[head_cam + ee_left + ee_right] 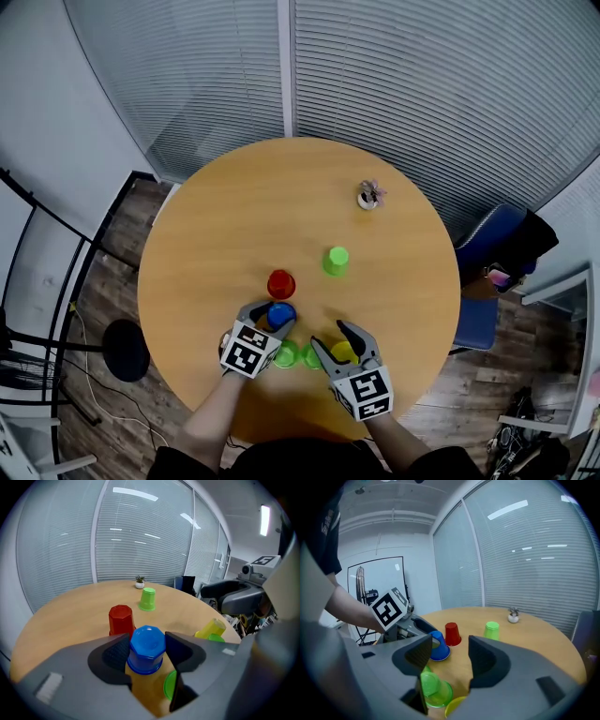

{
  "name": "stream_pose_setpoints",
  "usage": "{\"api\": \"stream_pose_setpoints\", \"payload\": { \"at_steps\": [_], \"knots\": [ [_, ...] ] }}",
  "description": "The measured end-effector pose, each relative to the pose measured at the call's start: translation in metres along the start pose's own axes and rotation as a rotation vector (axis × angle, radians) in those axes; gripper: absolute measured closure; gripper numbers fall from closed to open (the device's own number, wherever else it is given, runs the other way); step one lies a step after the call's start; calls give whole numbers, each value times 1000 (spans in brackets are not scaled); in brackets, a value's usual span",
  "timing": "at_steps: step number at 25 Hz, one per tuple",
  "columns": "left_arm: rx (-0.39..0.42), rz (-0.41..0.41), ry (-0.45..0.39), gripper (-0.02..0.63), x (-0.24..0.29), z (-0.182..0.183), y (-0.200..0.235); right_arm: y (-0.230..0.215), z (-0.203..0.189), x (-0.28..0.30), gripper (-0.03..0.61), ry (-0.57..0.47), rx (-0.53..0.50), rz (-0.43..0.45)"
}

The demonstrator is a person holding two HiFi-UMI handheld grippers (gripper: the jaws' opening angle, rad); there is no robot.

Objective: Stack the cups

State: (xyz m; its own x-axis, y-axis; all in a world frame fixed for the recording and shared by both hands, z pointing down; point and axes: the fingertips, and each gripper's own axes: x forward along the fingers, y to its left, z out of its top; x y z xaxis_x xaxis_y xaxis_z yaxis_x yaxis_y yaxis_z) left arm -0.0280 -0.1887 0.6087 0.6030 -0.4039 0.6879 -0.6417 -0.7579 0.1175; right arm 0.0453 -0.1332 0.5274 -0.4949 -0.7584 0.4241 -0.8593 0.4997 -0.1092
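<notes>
Head view shows a round table (216,234) with a smooth, matt wood-grain top, standing on a plank floor (117,234) in a room closed off by walls of horizontal slatted blinds (422,84). A blue chair (487,253) stands at the table's right edge, and a small potted plant (371,195) sits on the far part of the top. All cups are plastic, tapered and faceted, with polygonal bases. The blue cup (146,649) stands inverted near the table's front edge, mouth on the wood, base up, long axis vertical. The left gripper (146,643) is clenched on it, with one dark ribbed pad against each side of the cup wall. The red cup (121,619) is also inverted with its axis vertical, just behind the blue cup. The standing green cup (147,599) is inverted too, farther toward the table centre and well apart from the others. The lying green cup (431,688), translucent, rests on its side near the front edge between the two grippers. The yellow cup (343,352) lies tilted beside it, below the right gripper (450,646). The right gripper's jaws are released and stand apart, with no pad touching any cup and bare table top visible between them.
</notes>
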Motion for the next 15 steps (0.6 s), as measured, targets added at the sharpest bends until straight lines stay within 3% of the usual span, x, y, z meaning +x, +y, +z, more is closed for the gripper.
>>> {"api": "stream_pose_setpoints", "payload": {
  "at_steps": [8, 15],
  "knots": [
    [65, -4, -56, 372, -28, 20, -14, -1, -2, -18, 342, -16, -3, -43],
    [104, -58, -101, 372, -57, 36, -42, 10, -7, -40, 342, -28, 5, -69]
  ]
}}
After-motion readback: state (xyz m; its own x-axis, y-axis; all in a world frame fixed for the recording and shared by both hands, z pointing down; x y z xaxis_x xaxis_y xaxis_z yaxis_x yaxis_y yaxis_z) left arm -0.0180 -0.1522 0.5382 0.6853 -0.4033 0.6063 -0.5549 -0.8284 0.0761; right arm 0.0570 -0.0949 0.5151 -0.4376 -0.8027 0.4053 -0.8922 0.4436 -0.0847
